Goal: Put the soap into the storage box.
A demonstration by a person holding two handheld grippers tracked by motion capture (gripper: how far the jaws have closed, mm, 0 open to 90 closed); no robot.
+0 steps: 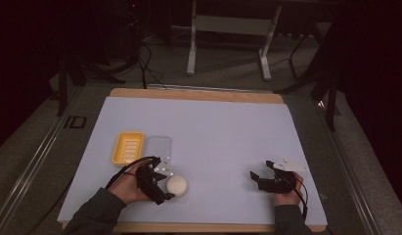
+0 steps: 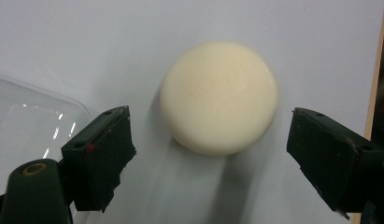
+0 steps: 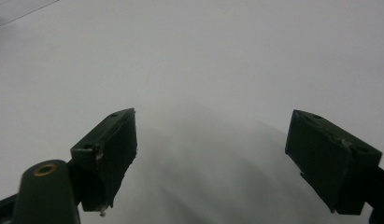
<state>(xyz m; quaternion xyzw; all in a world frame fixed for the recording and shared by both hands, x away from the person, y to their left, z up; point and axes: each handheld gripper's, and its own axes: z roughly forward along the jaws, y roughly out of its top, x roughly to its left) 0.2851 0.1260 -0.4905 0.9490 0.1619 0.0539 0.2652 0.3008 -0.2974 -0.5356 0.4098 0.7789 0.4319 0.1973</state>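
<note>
Spread left tongs [image 2: 210, 163] straddle the round cream soap bar [image 2: 219, 97] without contact, right tongs [image 3: 213, 163] spread idle; next, judged: close squarely on it.

The person's left hand [image 1: 131, 183] is holding the black two-jaw left gripper [image 1: 167, 185] low near the table's front edge, its jaws standing wide apart and gripping nothing. The right hand [image 1: 286, 193] is holding the black right gripper [image 1: 259, 176] level, pointing leftward, jaws likewise spread wide.

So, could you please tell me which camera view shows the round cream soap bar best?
The left gripper view: the soap bar lies large and sharp on the white mat, untouched between the open jaws. The high view shows it small, beside the left tool. The right gripper view faces bare mat.
</note>
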